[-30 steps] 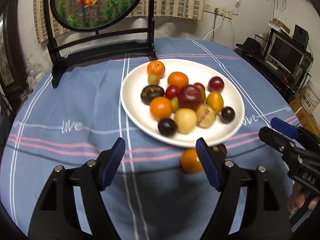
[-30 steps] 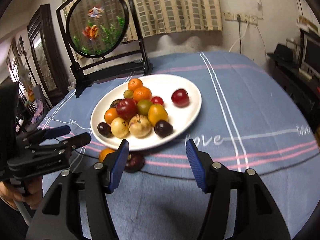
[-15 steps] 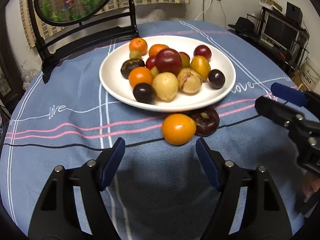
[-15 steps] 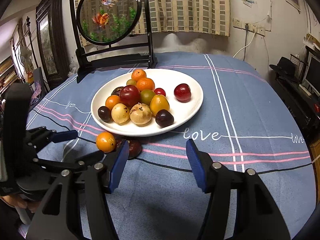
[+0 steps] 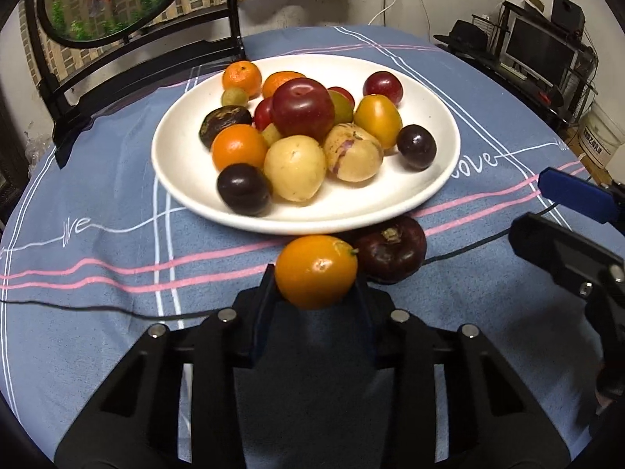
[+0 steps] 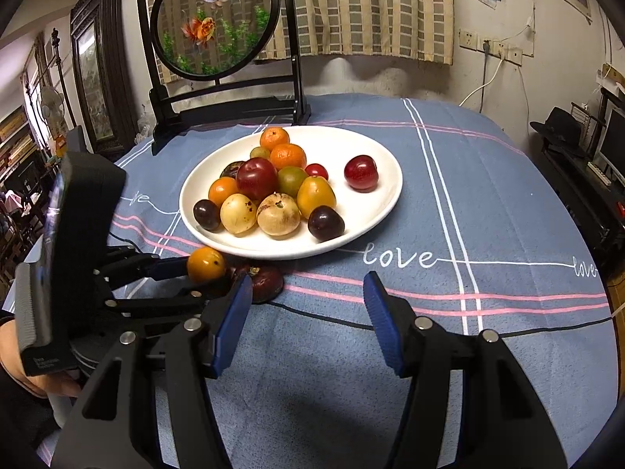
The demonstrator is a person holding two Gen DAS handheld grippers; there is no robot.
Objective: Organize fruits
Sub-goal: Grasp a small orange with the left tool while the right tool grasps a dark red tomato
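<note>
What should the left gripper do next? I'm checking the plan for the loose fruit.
Probably lift: the left gripper is shut on the orange fruit, which sits beside the dark fruit just outside the white plate.

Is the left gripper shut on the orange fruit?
Shut: the left gripper has both pads pressed against the orange fruit, just outside the plate.
</note>
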